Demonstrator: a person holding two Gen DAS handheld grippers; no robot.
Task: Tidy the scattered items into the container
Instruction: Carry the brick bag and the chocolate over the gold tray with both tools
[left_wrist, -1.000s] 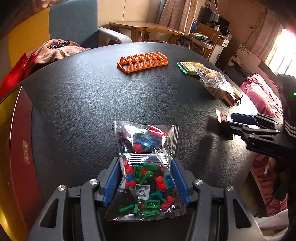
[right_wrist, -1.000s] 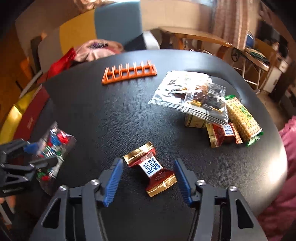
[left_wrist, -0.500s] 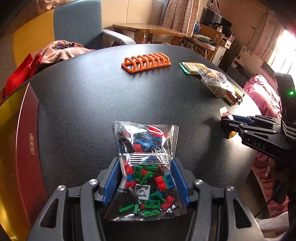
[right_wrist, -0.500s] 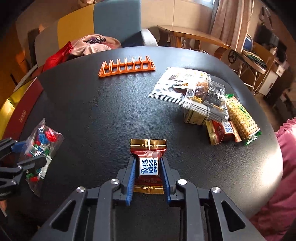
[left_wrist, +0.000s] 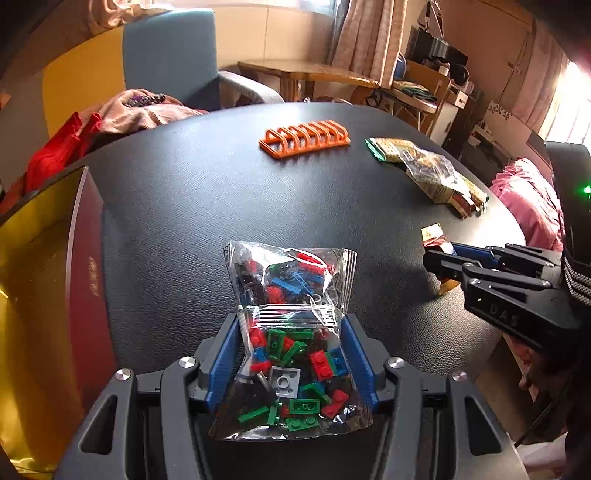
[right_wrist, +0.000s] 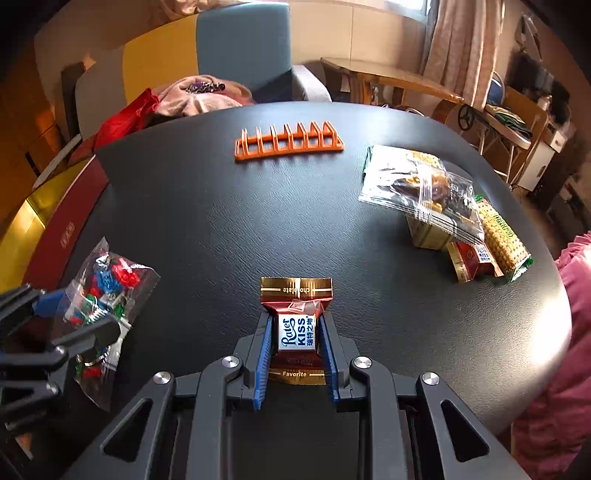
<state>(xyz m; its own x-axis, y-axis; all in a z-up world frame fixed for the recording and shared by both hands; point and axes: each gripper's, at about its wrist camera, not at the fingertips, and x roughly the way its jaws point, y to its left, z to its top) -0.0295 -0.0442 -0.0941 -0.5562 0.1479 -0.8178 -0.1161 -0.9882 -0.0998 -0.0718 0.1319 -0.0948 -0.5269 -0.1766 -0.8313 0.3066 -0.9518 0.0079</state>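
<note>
My left gripper (left_wrist: 291, 325) is shut on a clear bag of coloured toy bricks (left_wrist: 291, 328), held over the black round table (left_wrist: 207, 206); the bag also shows in the right wrist view (right_wrist: 107, 291). My right gripper (right_wrist: 295, 325) is shut on a red-and-gold Rater Kiss chocolate (right_wrist: 295, 328), just above the table. The chocolate shows in the left wrist view (left_wrist: 434, 238) at the right. A red and gold box (left_wrist: 40, 280), the container, lies at the table's left edge.
An orange rack (right_wrist: 288, 146) lies at the back of the table. A pile of snack packets (right_wrist: 447, 214) sits at the right, with a clear bag on top. An armchair with clothes (right_wrist: 192, 96) stands behind the table.
My right gripper has closed on the chocolate and lifted it slightly. My left gripper still holds the brick bag and has shifted a little towards the box.
</note>
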